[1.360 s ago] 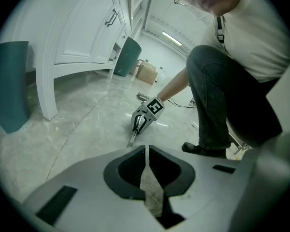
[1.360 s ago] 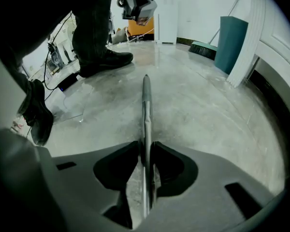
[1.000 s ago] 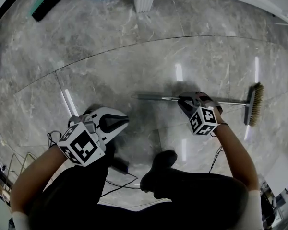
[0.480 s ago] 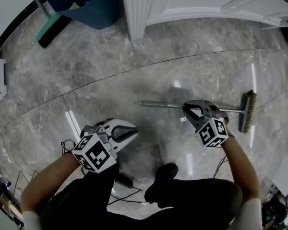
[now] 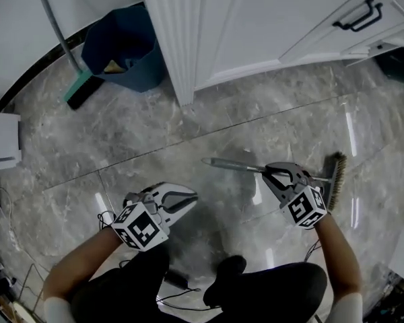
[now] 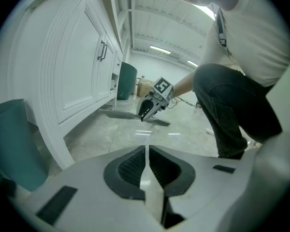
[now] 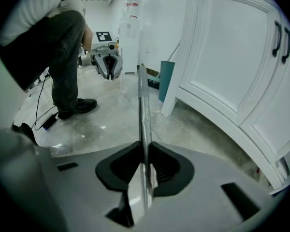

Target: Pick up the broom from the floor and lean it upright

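The broom has a grey metal handle [image 5: 236, 165] and a straw-coloured brush head [image 5: 335, 179]. It lies roughly level over the marble floor in the head view. My right gripper [image 5: 273, 173] is shut on the handle near the brush end. In the right gripper view the handle [image 7: 142, 105] runs straight out from between the closed pads [image 7: 160, 167]. My left gripper [image 5: 188, 197] hangs to the left of the handle's free end, apart from it, shut with nothing in it. The left gripper view shows its pads [image 6: 130, 166] meeting, and beyond them the right gripper [image 6: 146, 111] on the broom [image 6: 123, 114].
White cabinets [image 5: 269, 25] and a fluted white column [image 5: 172, 52] stand at the back. A blue bin [image 5: 124, 49] and a second broom with a teal head [image 5: 81, 89] sit at the back left. Cables [image 5: 178, 284] and the person's shoe [image 5: 225, 271] lie near my feet.
Both grippers have risen, the right one more, carrying the broom up with it. The head view has tipped up, so the cabinets and the bin now show.
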A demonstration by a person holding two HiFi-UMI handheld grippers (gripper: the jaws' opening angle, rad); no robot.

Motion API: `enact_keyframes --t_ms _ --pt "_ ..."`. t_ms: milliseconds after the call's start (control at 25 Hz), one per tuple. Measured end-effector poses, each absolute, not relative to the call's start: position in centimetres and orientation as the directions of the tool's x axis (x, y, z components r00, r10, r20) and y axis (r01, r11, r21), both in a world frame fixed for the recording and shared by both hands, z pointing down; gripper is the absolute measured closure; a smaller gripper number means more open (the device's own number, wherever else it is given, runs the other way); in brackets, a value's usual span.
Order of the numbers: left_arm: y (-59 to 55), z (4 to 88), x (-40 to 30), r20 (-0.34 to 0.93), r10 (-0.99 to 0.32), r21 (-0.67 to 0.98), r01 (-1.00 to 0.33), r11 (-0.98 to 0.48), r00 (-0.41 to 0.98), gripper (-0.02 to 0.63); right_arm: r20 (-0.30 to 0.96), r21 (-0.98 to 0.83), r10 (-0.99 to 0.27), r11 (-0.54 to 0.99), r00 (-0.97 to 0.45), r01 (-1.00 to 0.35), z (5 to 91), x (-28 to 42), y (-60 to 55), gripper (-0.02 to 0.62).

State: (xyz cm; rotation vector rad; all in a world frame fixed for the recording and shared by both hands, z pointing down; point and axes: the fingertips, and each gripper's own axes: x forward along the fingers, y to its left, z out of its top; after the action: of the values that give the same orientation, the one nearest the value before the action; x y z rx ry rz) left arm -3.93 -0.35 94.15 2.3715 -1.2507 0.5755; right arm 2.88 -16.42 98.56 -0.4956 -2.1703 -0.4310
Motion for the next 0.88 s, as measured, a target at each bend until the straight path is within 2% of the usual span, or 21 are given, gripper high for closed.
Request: enact_keyframes --t_ms 440,640,880 --pt "-4.4 89.3 -5.9 0.484 -0.730 0.085 -0.857 -0.508 0.481 0.584 0.744 0.172 0.126 0.913 -0.657 0.370 91.5 0.8 -20.7 0.520" --pt "-6.3 86.5 -6.0 0.414 -0.763 0.205 -0.868 -0.453 0.496 0.584 0.695 0.175 0.106 0.934 -0.711 0.311 87.4 -0.2 -21.2 0.522" --pt "-9.5 81.9 -7.3 0.393 -0.801 0.137 -0.891 -0.434 0.451 0.584 0.611 0.200 0.035 0.960 -0.791 0.197 82.0 -1.1 -23.5 0.522"
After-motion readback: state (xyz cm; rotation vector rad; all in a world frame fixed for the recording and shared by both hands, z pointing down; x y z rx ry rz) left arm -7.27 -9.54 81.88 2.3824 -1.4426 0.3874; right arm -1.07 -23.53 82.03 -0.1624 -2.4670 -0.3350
